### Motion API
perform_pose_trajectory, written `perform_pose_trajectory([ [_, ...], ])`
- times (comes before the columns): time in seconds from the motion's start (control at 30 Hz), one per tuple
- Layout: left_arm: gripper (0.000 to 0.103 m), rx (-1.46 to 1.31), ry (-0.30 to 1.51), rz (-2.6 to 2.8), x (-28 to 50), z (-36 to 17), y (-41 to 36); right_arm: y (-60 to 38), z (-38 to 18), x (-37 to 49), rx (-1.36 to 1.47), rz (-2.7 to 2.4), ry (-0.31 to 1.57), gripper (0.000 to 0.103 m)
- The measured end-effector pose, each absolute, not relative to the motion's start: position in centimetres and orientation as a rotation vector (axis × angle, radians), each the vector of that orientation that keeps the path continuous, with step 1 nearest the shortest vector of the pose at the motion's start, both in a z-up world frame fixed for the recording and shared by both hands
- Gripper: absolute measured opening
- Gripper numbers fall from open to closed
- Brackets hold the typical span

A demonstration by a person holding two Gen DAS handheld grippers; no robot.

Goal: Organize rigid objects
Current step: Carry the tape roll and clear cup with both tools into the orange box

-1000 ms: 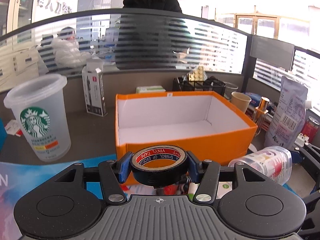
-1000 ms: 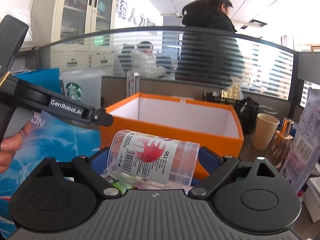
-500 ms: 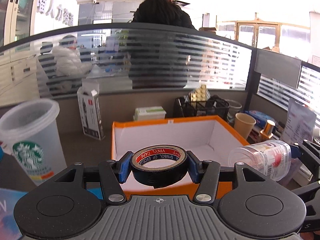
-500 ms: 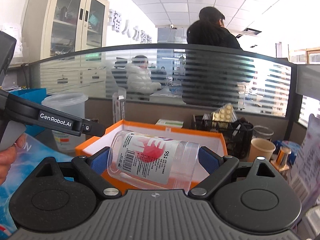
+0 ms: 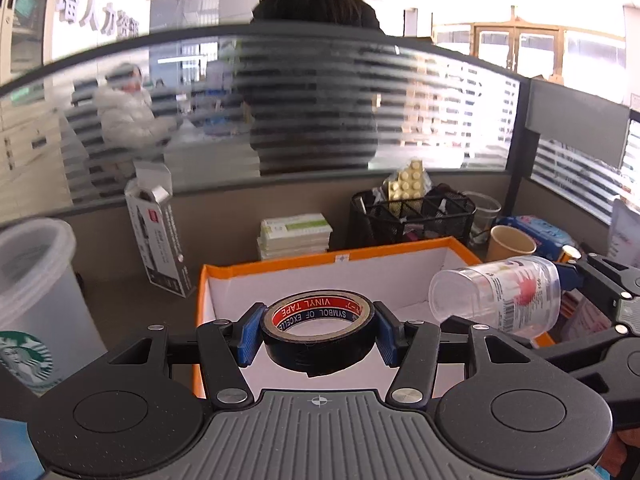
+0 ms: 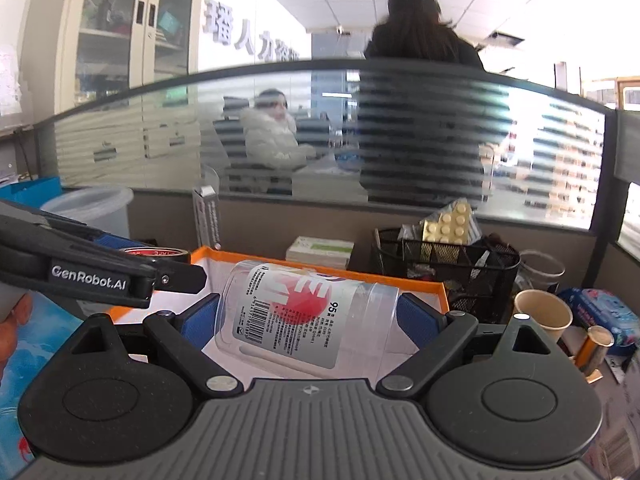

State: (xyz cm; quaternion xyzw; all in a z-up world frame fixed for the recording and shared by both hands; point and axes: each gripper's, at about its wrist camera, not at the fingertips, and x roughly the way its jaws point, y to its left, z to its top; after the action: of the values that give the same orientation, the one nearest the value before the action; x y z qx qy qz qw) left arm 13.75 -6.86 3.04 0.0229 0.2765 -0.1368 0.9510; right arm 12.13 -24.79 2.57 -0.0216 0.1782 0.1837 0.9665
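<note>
At the far left a lidded Starbucks cup (image 5: 32, 300) is stood on the tabletop (image 5: 132, 300), well clear of the work, with an upright white carton (image 5: 158, 240) leaned near the partition behind it. A roll of black vinyl tape (image 5: 318, 330) is held flat, hole upward, between the blue fingers (image 5: 250, 334) of the left gripper (image 5: 318, 334), which are closed to a middling width on its outer rim; it is carried over the near left part of the orange box (image 5: 340, 258), apparently so that it can be dropped straight in. Further right, a clear plastic jar (image 6: 308, 316) is clamped lying on its side, end to end, by the right gripper (image 6: 310, 318), whose fingers (image 6: 418, 320) are spread wide to take its length. It too is hung above the white interior of the box, so both items seem placed for release. Beyond the box a stack of flat packs (image 5: 296, 234), a black mesh organiser (image 5: 412, 216) with blister packs and a paper cup (image 5: 512, 244) are left at the right, out of the way
</note>
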Motion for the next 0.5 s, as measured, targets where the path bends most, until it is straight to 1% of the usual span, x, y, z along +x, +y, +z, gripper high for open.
perform_pose_trajectory([
  [0.5, 0.054, 0.032, 0.708, -0.258, 18.3, -2.1, -7.0, -23.7, -1.1, 17.2, -0.116, 0.352, 0.499, 0.093],
])
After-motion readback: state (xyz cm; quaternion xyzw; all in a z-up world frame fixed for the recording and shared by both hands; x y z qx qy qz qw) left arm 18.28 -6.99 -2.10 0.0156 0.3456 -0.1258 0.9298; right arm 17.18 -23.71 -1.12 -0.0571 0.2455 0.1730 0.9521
